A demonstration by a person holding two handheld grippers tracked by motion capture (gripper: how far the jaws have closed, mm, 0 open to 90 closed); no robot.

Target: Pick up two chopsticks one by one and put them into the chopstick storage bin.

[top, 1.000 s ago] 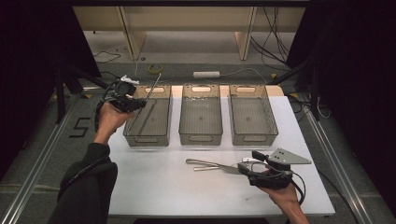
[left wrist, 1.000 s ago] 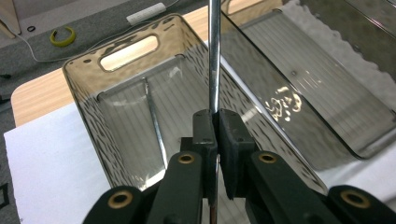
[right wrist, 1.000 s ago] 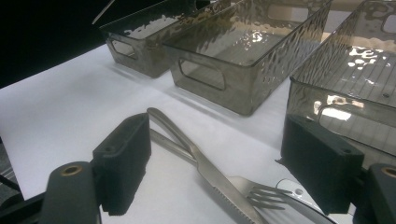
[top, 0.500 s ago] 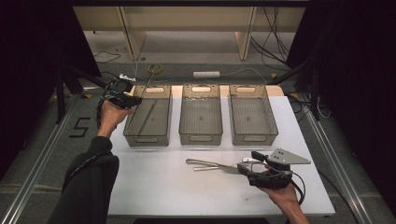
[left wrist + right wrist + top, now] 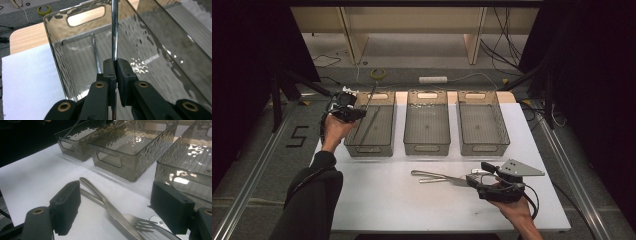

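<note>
Hands enter from the bottom of the high view, one at each side. At the left of that frame, the left gripper [image 5: 346,111] hangs over the near-left corner region of the left bin [image 5: 373,145], the first of three smoky clear bins in a row along the far half of the white table [image 5: 377,200]. Its fingers [image 5: 109,72] are clenched on a thin metal rod [image 5: 114,30], the handle of some utensil whose end cannot be made out; in the left gripper view the rod rises straight up from between the black pads and out of the top of the frame, above the bin's ribbed floor. A second slim metal piece [image 5: 95,53] lies slanted inside the same bin, just left of the held rod.

At the centre of the high view stands the middle bin [image 5: 427,127], and right of it the right bin [image 5: 482,127], each apart from its neighbour by a narrow gap.

Below them, in the lower middle of the frame, a knife [image 5: 110,211] and a fork [image 5: 140,222] lie on the table, handles pointing left and crossing. Lower right, the right gripper [image 5: 484,181] rests low at the utensils' right ends. Its fingers [image 5: 66,206] are released and spread wide, one on each side of the knife and fork, touching neither as far as the right gripper view shows.
</note>
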